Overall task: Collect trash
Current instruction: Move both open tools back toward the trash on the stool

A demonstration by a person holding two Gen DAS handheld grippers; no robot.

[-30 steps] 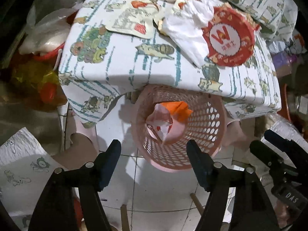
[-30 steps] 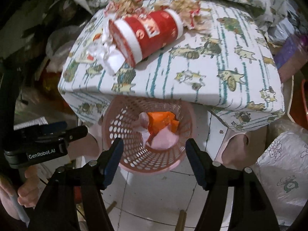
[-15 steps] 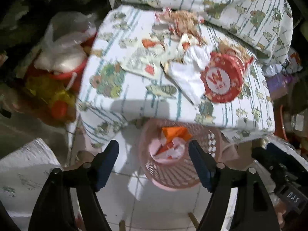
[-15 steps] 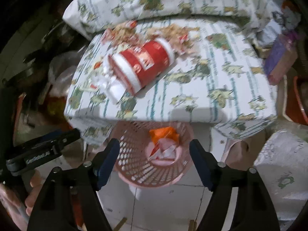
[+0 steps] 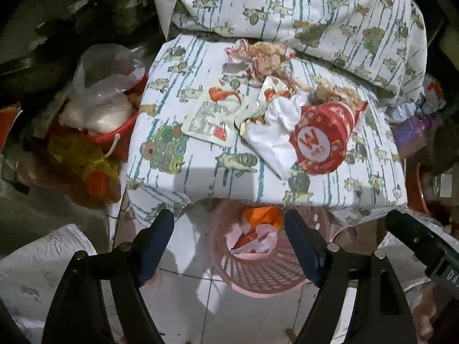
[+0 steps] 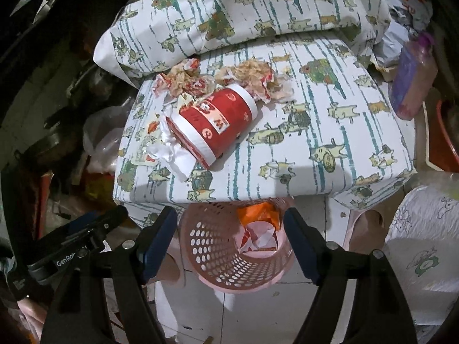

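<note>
Though half hidden under table (image 5: 178, 177), pink basket (image 5: 258, 275); left claw (image 5: 229, 243), right claw (image 6: 229, 240) both spread, empty.

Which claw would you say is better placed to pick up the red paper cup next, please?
Probably the right claw: its view shows the red paper cup lying side-on, offering its round body. The left claw faces the cup's end, with white tissue in between. Both claws are open and empty above the pink basket.
</note>
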